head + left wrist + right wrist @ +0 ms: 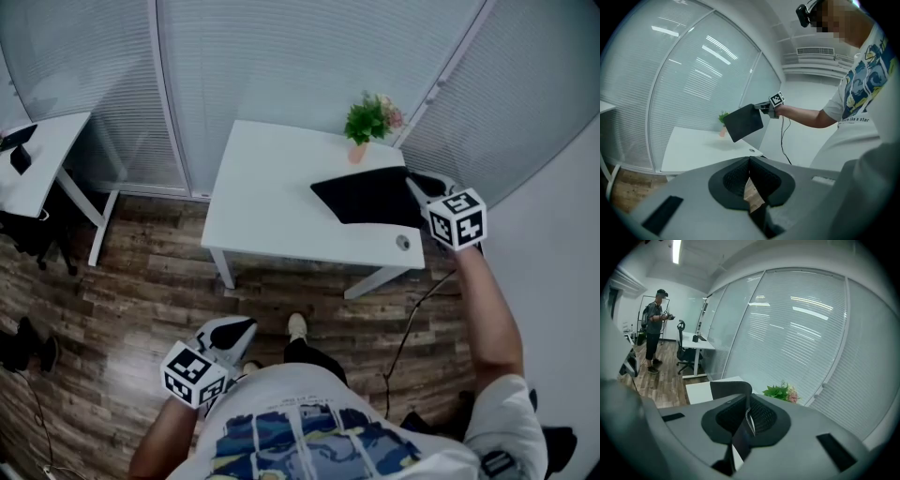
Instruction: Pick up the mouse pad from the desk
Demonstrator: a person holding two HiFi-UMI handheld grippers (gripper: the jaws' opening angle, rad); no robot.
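My right gripper (419, 190) is shut on the right edge of the black mouse pad (367, 197), which hangs in the air above the right half of the white desk (267, 197). In the left gripper view the pad (744, 123) is lifted well off the desk (693, 145), tilted, with the right gripper (764, 107) at its upper corner. In the right gripper view the pad (730, 390) runs between the pressed jaws and curls over beyond them. My left gripper (239, 330) hangs low by my body over the floor, shut and holding nothing.
A small potted plant (368, 120) stands at the desk's far edge by the blinds. The desk has a round cable hole (402, 243) near its front right corner. A cable (408, 328) trails over the wooden floor. Another desk (42, 159) stands at the left. A person (656, 329) stands far off.
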